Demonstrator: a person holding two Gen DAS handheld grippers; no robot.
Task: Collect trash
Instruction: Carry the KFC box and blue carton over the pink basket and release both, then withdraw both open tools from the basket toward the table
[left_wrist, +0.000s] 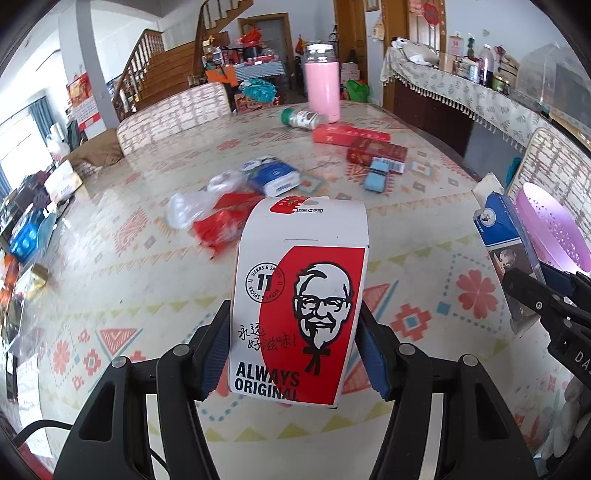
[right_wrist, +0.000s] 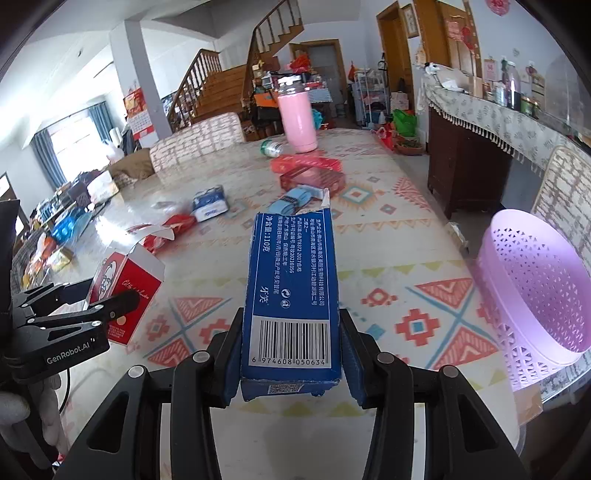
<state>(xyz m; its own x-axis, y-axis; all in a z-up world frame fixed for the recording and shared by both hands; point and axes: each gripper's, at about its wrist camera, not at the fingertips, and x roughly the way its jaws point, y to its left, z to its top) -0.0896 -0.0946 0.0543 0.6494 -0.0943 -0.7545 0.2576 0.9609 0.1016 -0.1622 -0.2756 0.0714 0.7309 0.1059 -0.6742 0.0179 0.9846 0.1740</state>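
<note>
left gripper (left_wrist: 295, 332): my pads are clamped on both sides of a white-and-red KFC carton (left_wrist: 301, 295); it's held upright, up off the table (left_wrist: 110, 266)

right gripper (right_wrist: 291, 350): pinching a blue toothpaste box (right_wrist: 291, 291) by its barcode end; torn open end points away from me; also lifted clear of the tabletop

how they sit together: side by side, apart; from the right wrist cam my left gripper and the carton show at the left edge, from the left cam the blue box sits at the right edge

basket: lilac perforated basket (right_wrist: 539, 295) just right of the blue box, at the table's right edge; can't tell if anything's in it

trash still on the table: red wrapper (left_wrist: 225, 221) and clear crumpled plastic (left_wrist: 188, 210) just past the carton; blue-and-white pack (left_wrist: 275, 177) behind those; small light-blue box (left_wrist: 376, 173) further right

further back: two red boxes (left_wrist: 351, 134), a tipped green-capped jar (left_wrist: 304, 119), a tall pink bottle (left_wrist: 321, 86) standing upright

in the way: nothing sits between the blue box and the basket; the carton has the blue box and right gripper between it and the basket

room: stairs (left_wrist: 166, 70) behind; cloth-covered sideboard (left_wrist: 461, 92) along the right
</note>
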